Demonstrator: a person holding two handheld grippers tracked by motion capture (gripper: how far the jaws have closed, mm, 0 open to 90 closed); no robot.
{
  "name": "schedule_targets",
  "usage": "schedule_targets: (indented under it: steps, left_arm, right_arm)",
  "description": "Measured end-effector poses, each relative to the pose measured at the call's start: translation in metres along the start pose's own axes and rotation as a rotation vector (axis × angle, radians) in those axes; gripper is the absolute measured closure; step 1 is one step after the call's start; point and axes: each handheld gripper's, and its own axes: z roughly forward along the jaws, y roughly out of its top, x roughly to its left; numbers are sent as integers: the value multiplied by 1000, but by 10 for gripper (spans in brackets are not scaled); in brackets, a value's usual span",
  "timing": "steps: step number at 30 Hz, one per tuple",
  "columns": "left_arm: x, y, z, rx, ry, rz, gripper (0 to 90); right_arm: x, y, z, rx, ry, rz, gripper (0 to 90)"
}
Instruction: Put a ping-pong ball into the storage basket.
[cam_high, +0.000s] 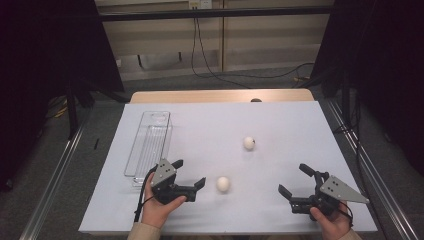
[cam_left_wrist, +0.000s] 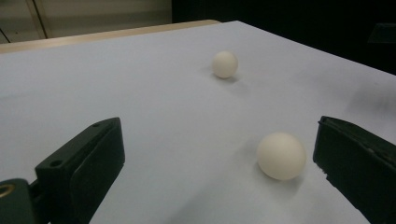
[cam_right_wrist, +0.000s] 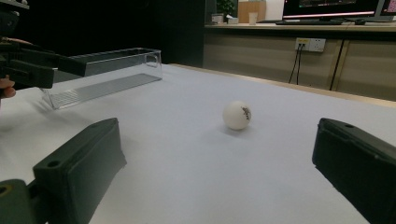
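Both grippers gape wide, empty — left gripper (cam_high: 190, 173) beside near ball (cam_high: 223, 184).

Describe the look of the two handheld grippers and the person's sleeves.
Both the left gripper and the right gripper are black, each with two blocky jaws and a grey three-cornered plate on top. A black cable trails from each. The sleeves are beige.

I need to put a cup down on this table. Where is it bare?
Bare: the far right of the white sheet, beyond the far ball, and the strip between the clear tray and that ball. Crowded: the near edge, with left gripper, near ball and right gripper.
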Motion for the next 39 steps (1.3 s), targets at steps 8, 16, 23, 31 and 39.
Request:
schedule_targets:
  steps: [8, 16, 23, 31, 39]
  left_arm:
    - [-1, 0, 4, 12, -4, 9, 21]
    - [-5, 0, 8, 24, -12, 16, 21]
    - [-6, 0, 10, 33, -15, 19, 22]
    - [-8, 0, 13, 46, -22, 23, 22]
    - [-10, 0, 15, 55, -19, 27, 22]
  right_arm:
    - [0, 0, 0, -1, 0, 0, 11]
    - [0, 0, 0, 1, 4, -1, 11]
    - [0, 0, 0, -1, 3, -3, 11]
    - [1, 1, 0, -3, 4, -3, 12]
    - [1, 1, 1, -1, 9, -6, 12]
